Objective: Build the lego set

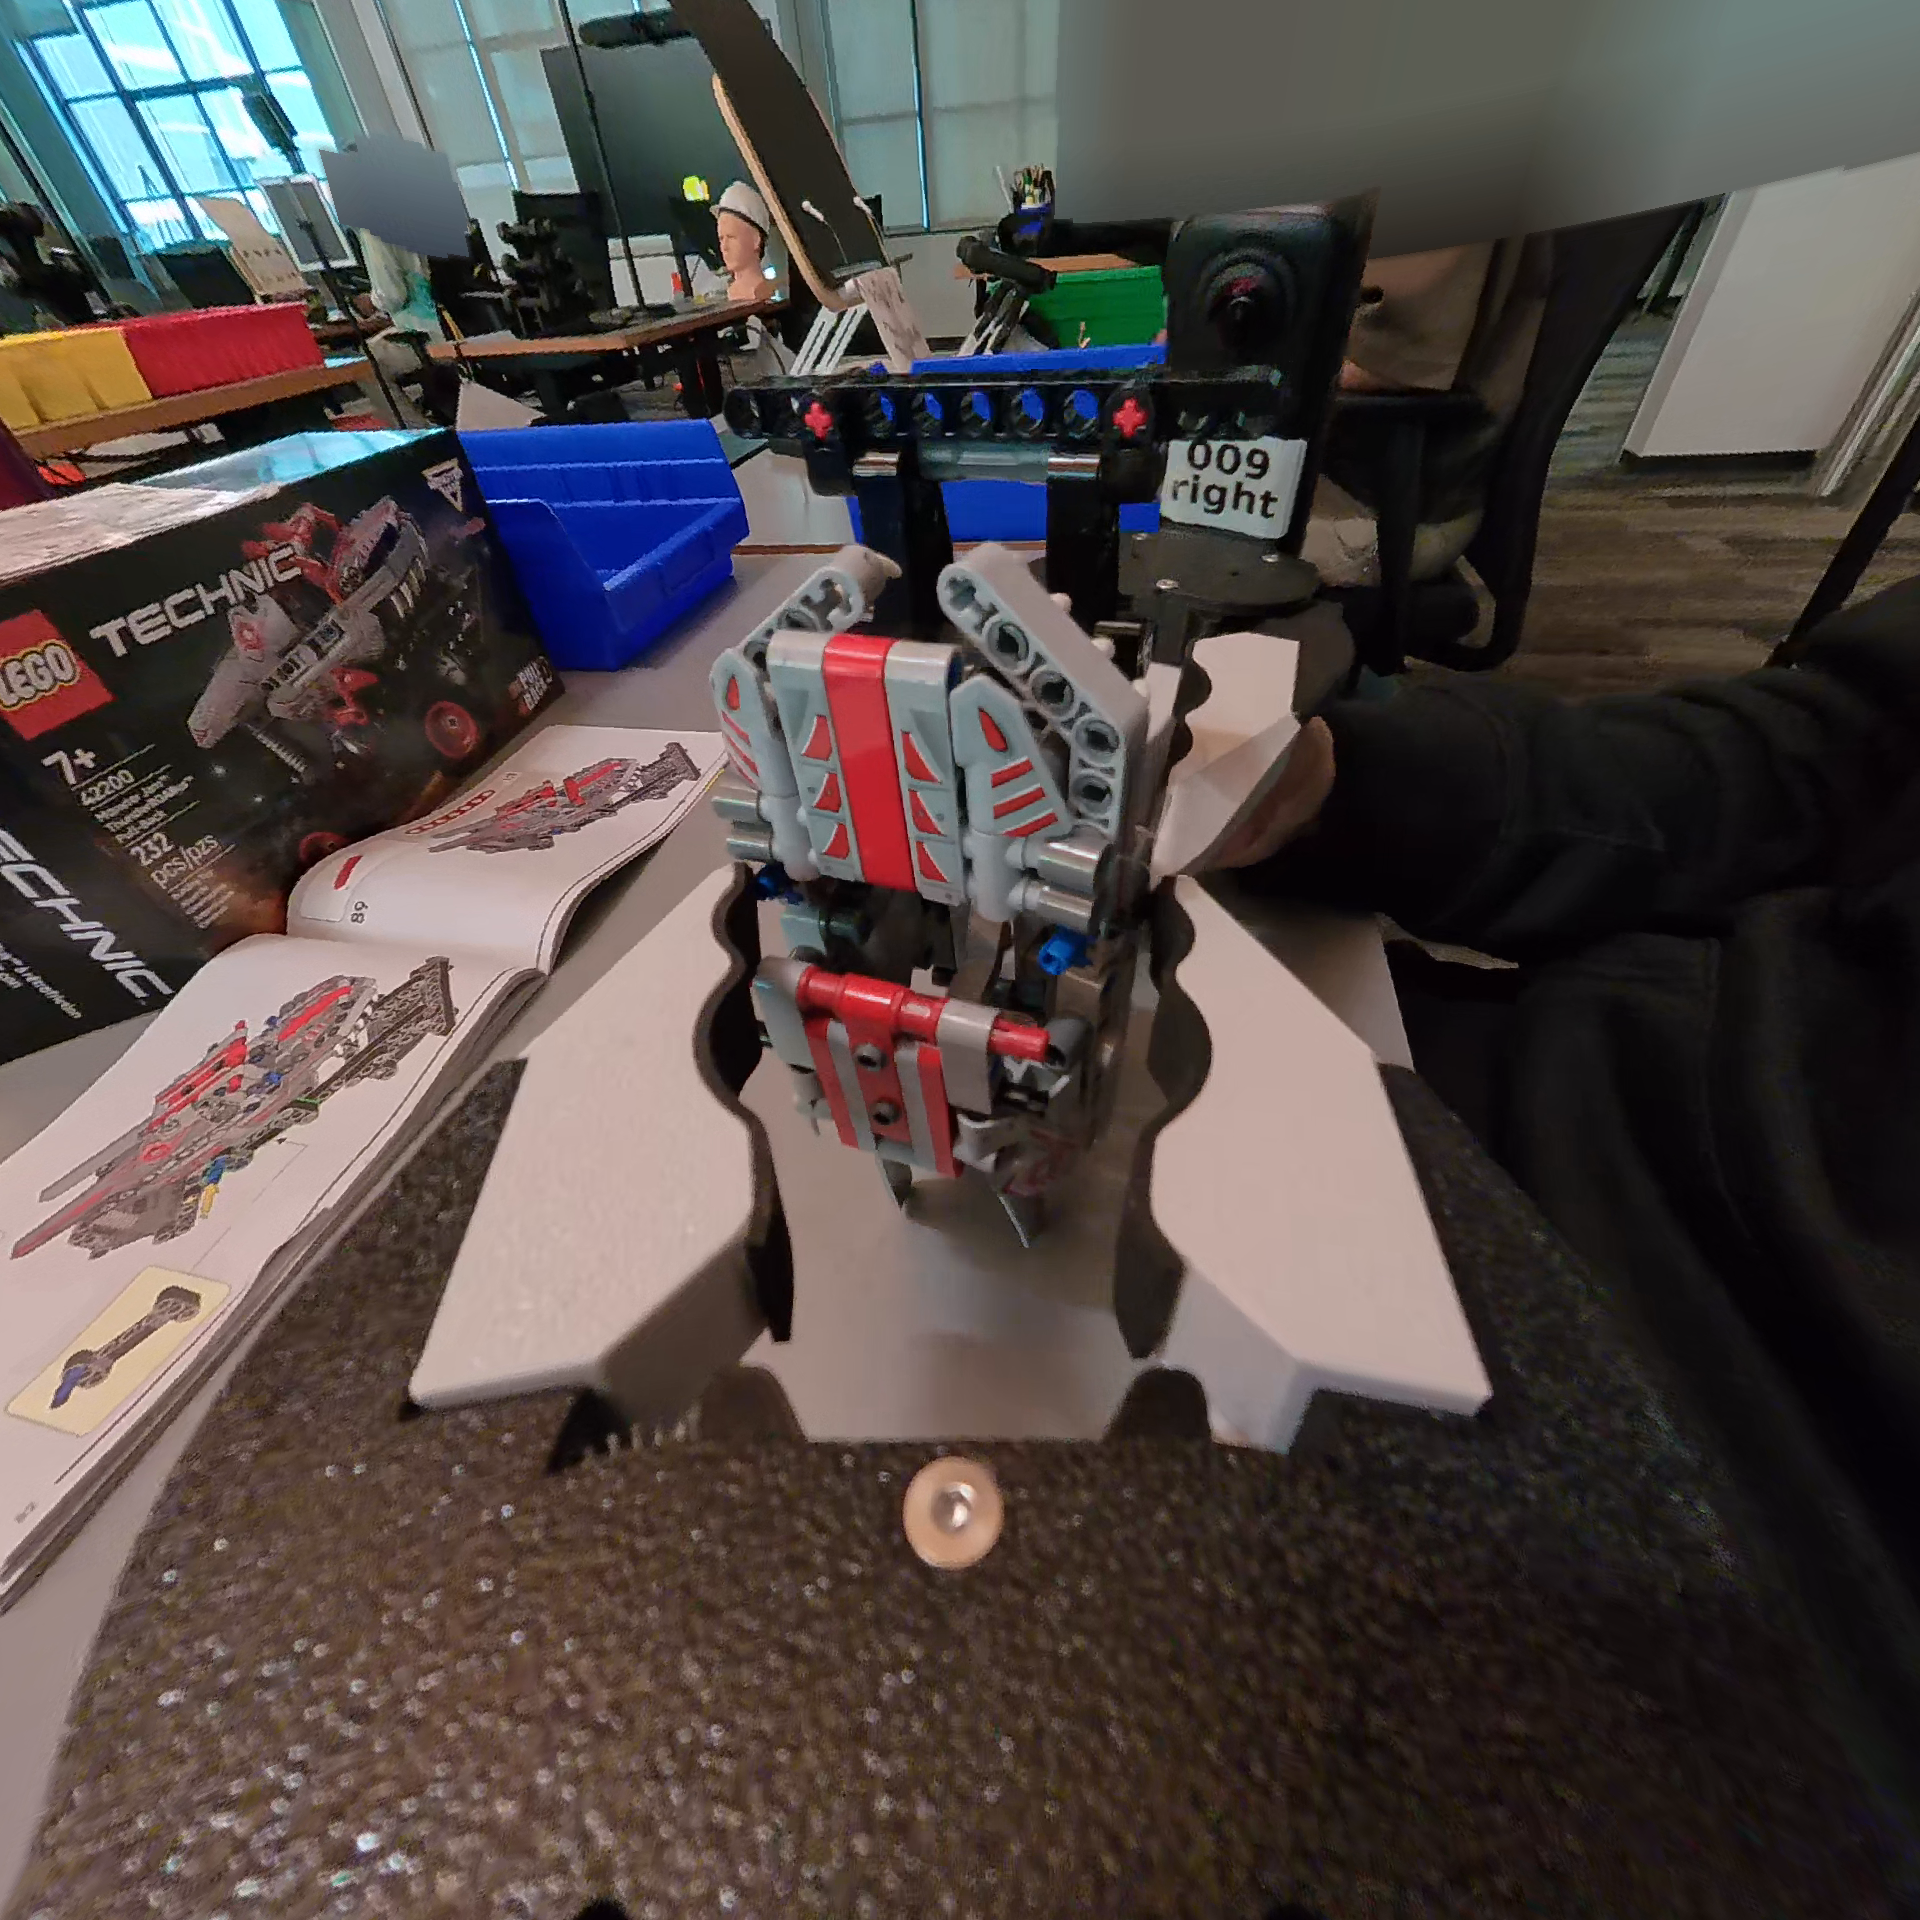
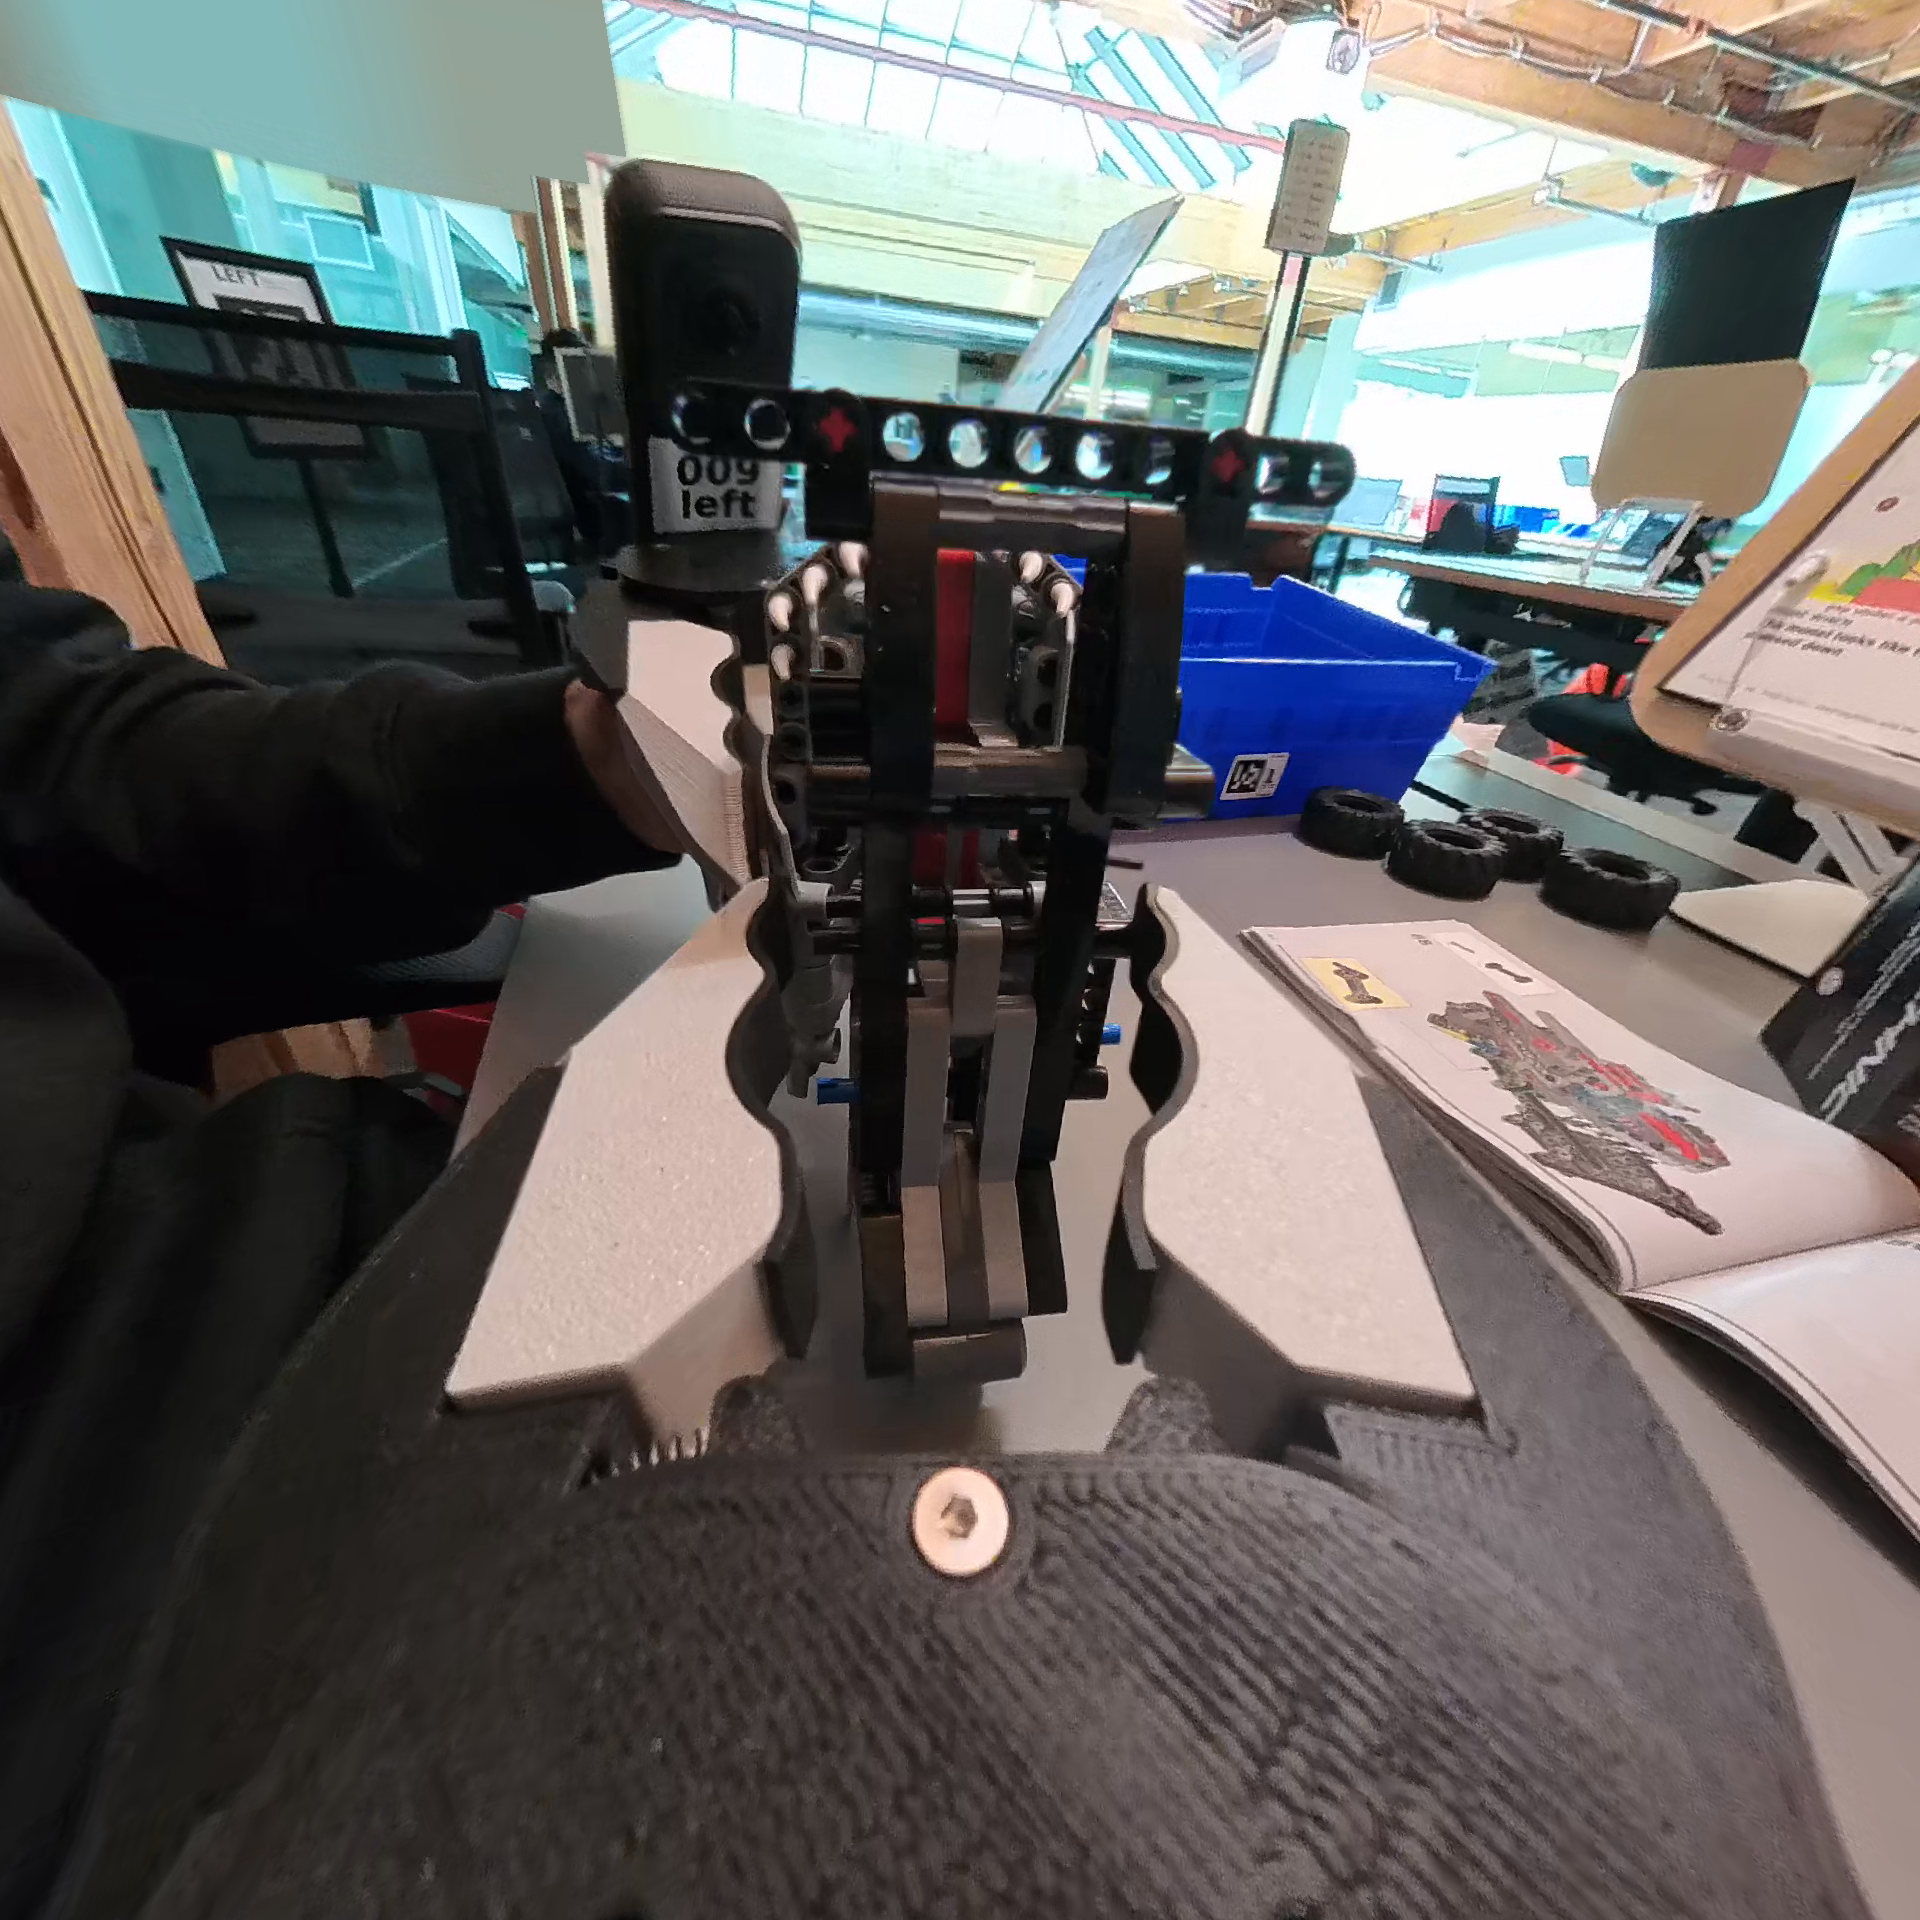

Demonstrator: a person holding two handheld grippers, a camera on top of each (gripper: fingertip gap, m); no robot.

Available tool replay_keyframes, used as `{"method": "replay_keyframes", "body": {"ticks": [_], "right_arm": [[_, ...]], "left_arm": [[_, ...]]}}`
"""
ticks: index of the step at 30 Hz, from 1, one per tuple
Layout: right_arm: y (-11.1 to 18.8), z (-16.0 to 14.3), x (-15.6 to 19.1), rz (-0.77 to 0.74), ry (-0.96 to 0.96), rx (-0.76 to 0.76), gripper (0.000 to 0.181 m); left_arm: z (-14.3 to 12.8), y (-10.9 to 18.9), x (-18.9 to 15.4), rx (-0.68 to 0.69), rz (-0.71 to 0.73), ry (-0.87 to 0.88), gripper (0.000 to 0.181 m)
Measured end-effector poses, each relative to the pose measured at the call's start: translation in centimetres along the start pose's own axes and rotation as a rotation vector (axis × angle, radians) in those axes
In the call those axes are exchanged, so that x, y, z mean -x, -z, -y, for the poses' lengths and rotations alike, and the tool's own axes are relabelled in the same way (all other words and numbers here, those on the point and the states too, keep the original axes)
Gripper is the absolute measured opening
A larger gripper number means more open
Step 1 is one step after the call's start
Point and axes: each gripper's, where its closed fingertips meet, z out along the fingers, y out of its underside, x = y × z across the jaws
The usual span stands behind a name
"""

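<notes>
The model [image 1: 914, 831] stands upright above the tabletop [image 2: 1288, 894], held from opposite sides. The left tongs [image 1: 951, 1049] are narrowed on its grey-and-red panelled face; the right tongs [image 2: 956, 1081] are narrowed on its black-framed underside. A black beam [image 1: 997, 410] crosses the top. The manual [image 1: 343, 997] lies open beside it; four tyres [image 2: 1486, 847] sit near the blue bin [image 2: 1320, 675].

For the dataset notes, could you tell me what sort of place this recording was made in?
Probably a shared lab or maker-style workshop: worktables with blue parts bins, an exposed timber ceiling, and more desks and storage bins beyond.
</notes>
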Motion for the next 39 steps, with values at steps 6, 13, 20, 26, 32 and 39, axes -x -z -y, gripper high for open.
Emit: {"method": "replay_keyframes", "body": {"ticks": [6,13,20,26,32,39], "right_arm": [[0.2,0.0,0.0,-0.024,0.048,-0.012,0.064],[0.2,0.0,0.1,-0.024,0.059,-0.008,0.063],[0.1,0.1,0.1,-0.020,0.060,-0.019,0.063],[0.1,0.1,0.1,-0.022,0.062,-0.019,0.064],[0.5,-0.5,0.5,0.056,0.036,0.074,0.071],[2.0,-0.6,-0.4,0.074,0.072,0.102,0.062]], "left_arm": [[0.0,-0.4,-0.1,0.020,0.033,-0.053,0.079],[0.0,-0.3,-0.1,0.015,0.033,-0.047,0.078],[0.0,-0.3,0.0,0.013,0.037,-0.041,0.079],[0.0,-0.2,0.1,0.010,0.035,-0.040,0.079],[0.2,-0.1,-0.3,-0.019,-0.076,-0.031,0.070],[0.2,-0.6,-0.3,0.021,-0.152,-0.062,0.070]]}}
